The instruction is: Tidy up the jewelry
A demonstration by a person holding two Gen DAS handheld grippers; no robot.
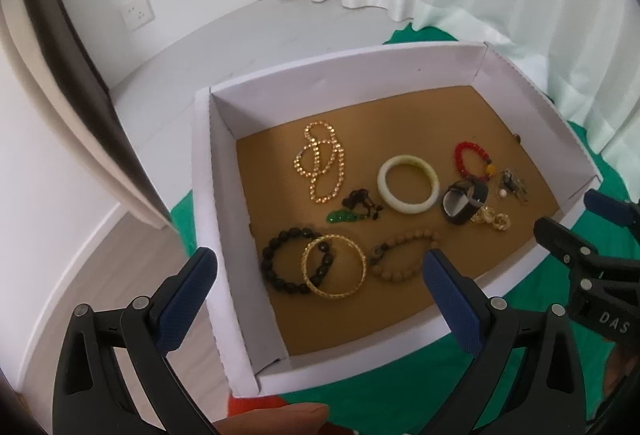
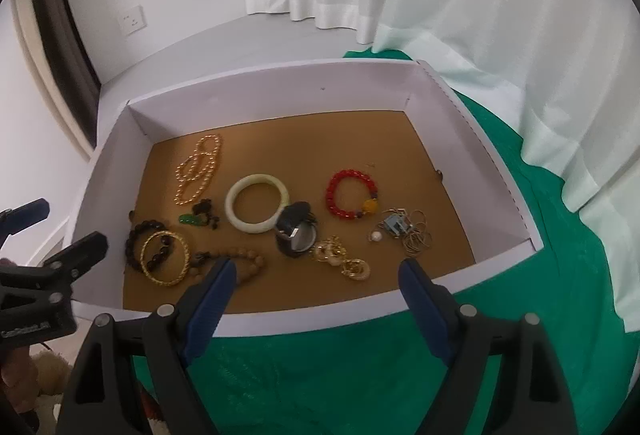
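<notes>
- Left wrist view: the left gripper (image 1: pixel 320 267) hangs over the near-left corner of the white box (image 1: pixel 202 171); jaws stand wide apart, nothing between the pads.
- All jewelry lies on the brown box floor: gold bangle (image 1: pixel 334 267) overlapping the black bead bracelet (image 1: pixel 280 263), tan bead strand (image 1: pixel 396 255) just beside them, jade bangle (image 1: pixel 408 183) mid-floor.
- Risk: closing on the gold bangle would likely snag the black bead bracelet, since the two overlap.
- Writing: "DAS" reads on the right gripper's body at the right edge.
- Right wrist view: the right gripper (image 2: pixel 316 275) sits above the box's near wall; jaws spread wide, empty.
- Risk: the thin chain tangle (image 2: pixel 412 233) and gold earrings (image 2: pixel 340 259) lie bunched; a pinch may lift several pieces together.
- Writing: the label on the left gripper's body is too blurred to read.
</notes>
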